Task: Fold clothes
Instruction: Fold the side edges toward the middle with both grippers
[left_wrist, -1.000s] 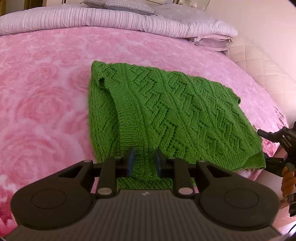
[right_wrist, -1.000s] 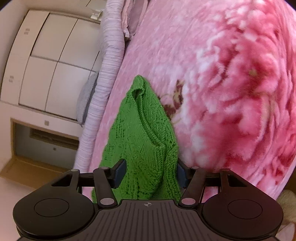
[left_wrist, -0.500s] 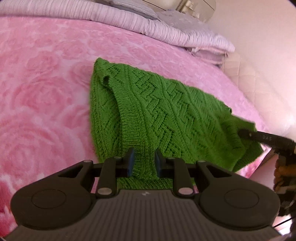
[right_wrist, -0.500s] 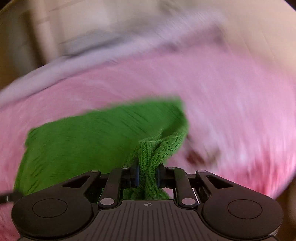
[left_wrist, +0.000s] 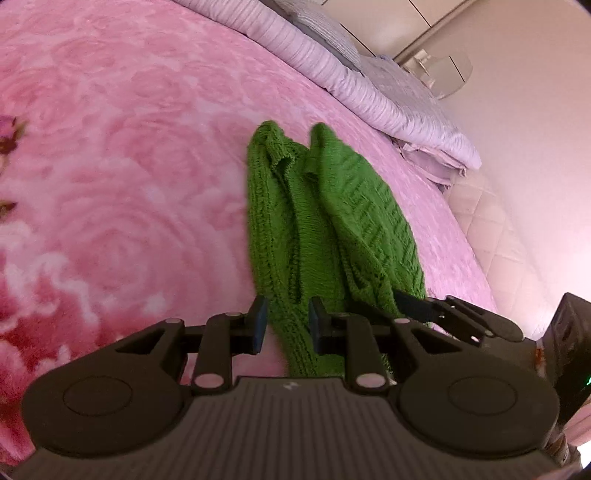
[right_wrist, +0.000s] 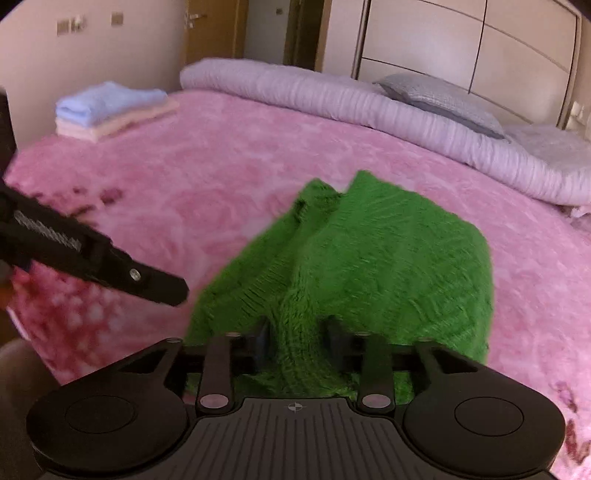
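Holding: left tool (left_wrist: 284, 325) pinches the near hem of the green sweater (left_wrist: 332, 229).
Right tool (right_wrist: 297, 343): jaws just opening wider, knit bunched between them; contact with the pads too blurred to tell.
Sweater position: folded lengthwise on the pink bed (right_wrist: 221, 173), near edge.
Background: folded towels (right_wrist: 107, 107) at far corner.

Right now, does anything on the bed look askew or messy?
The green sweater is not flat: it is bunched lengthwise into ridges on the pink blanket. The towel stack at the far corner looks neat.
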